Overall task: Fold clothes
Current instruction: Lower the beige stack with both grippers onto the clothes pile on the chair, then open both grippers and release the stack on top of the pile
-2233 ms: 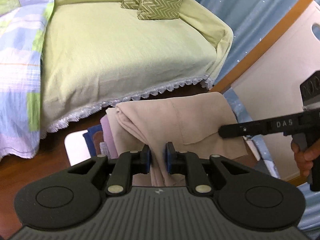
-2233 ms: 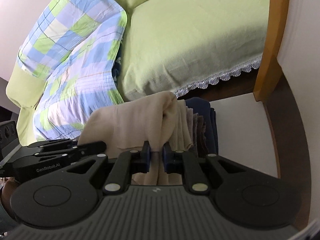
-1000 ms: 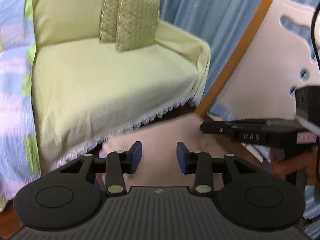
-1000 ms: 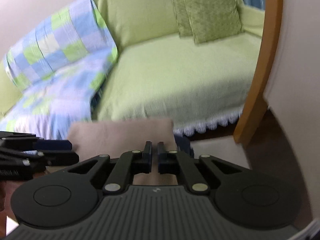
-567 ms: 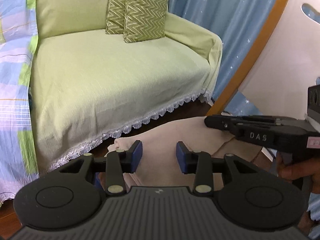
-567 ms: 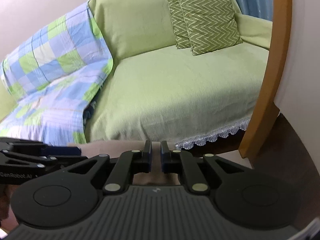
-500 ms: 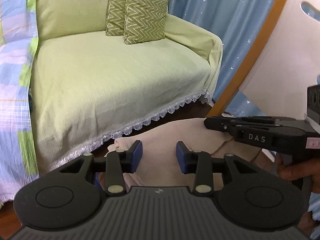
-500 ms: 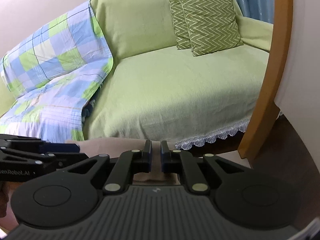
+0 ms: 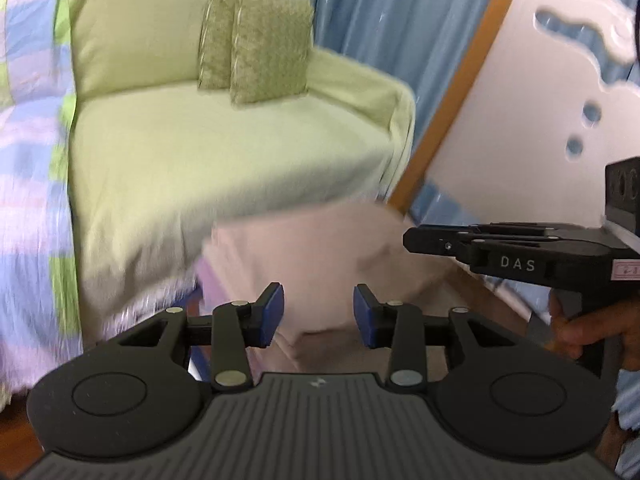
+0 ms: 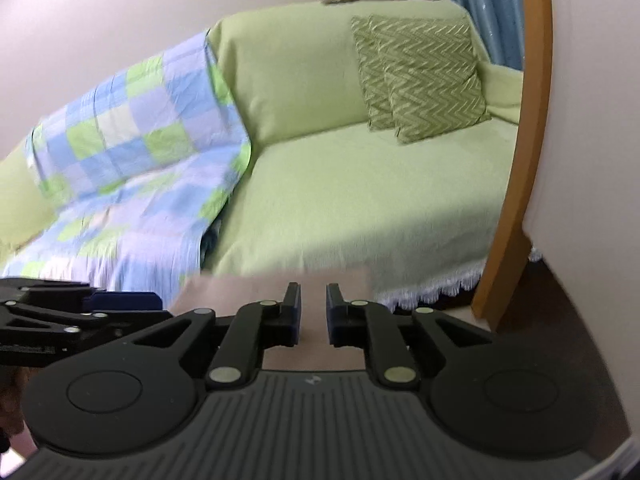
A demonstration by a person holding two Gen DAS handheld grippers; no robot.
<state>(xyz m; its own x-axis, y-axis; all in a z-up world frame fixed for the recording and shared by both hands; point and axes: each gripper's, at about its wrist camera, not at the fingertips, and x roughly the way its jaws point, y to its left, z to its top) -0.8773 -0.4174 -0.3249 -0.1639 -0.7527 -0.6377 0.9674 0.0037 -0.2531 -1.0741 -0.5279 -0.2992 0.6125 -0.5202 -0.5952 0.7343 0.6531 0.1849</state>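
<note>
A folded beige garment (image 9: 320, 248) lies on top of a pile of clothes, below and ahead of both grippers; it also shows in the right wrist view (image 10: 280, 292). My left gripper (image 9: 319, 316) is open and empty above it. My right gripper (image 10: 313, 312) has its jaws a little apart with nothing between them, over the garment's near edge. The right gripper also shows from the side in the left wrist view (image 9: 412, 237), and the left gripper shows at the left of the right wrist view (image 10: 120, 302).
A green sofa (image 9: 224, 152) with two zigzag cushions (image 10: 420, 76) stands behind the pile. A blue and green checked quilt (image 10: 132, 168) drapes its left part. A white chair back with a wooden edge (image 9: 516, 120) stands on the right before blue curtains (image 9: 380, 24).
Both grippers let go of the beige garment and lifted away from it. The left jaws opened wide; the right jaws have opened a little. The views have tilted up towards the sofa.
</note>
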